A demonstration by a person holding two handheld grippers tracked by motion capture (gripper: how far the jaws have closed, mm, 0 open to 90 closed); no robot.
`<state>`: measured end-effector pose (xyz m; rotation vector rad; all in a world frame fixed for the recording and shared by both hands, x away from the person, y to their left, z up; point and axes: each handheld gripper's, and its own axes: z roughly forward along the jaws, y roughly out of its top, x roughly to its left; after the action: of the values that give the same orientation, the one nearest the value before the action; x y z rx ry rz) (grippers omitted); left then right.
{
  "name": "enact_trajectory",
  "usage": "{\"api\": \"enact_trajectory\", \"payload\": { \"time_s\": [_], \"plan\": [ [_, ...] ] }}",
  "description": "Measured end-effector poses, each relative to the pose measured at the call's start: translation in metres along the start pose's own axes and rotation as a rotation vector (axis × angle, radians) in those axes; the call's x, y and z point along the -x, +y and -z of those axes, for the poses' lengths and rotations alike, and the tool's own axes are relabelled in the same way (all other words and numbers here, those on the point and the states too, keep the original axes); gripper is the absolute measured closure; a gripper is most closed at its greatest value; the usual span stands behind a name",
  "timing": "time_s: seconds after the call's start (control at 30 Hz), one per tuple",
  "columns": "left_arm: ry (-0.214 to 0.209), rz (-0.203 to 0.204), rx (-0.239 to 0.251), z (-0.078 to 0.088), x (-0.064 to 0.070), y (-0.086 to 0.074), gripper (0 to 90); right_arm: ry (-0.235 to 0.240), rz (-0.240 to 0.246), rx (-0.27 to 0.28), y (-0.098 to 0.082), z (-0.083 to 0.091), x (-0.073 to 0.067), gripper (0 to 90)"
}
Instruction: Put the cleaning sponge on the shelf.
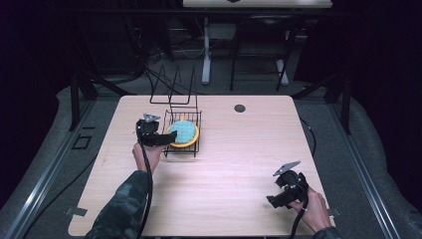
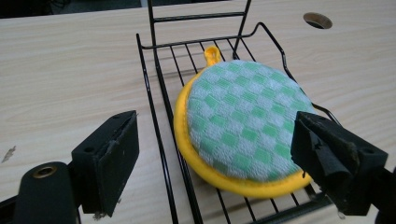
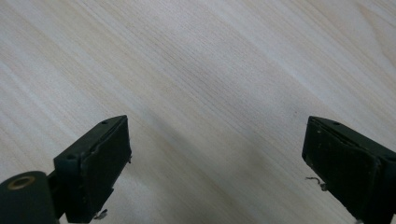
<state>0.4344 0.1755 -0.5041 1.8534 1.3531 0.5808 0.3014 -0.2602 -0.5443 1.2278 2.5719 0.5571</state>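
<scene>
A round pot holder with a green-and-white check face, a yellow rim and a small yellow loop lies flat in a black wire rack. From above, the pot holder fills the middle of the rack on the wooden table. My left gripper hovers at the rack's left side, its jaws spread wide on either side of the pot holder's near edge, not touching it. Near the table's front right corner my right gripper stands open over bare wood.
The light wooden table has a round cable hole behind the rack. A taller wire frame rises at the rack's far end. Dark floor, table legs and cables lie beyond the far edge.
</scene>
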Motion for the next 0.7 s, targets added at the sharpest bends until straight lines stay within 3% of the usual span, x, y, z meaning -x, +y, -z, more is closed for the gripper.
{"api": "enact_trajectory", "payload": {
  "time_s": [0.27, 0.4, 0.63, 0.7],
  "plan": [
    [-0.020, -0.010, 0.003, 0.028, -0.001, -0.007, 11.2, 0.002, 0.005, -0.005, 0.001, 0.000, -0.001, 7.4],
    [-0.033, -0.042, -0.043, 0.046, -0.003, -0.016, 9.5, 0.010, 0.005, -0.002, 0.002, -0.001, -0.002, 7.5],
    [-0.016, -0.069, -0.042, 0.072, -0.003, -0.028, 8.1, -0.001, 0.018, -0.011, 0.003, -0.001, -0.004, 7.8],
    [-0.016, -0.103, -0.052, 0.082, 0.000, -0.034, 7.5, -0.002, 0.018, -0.014, 0.003, -0.002, -0.005, 7.8]
  ]
}}
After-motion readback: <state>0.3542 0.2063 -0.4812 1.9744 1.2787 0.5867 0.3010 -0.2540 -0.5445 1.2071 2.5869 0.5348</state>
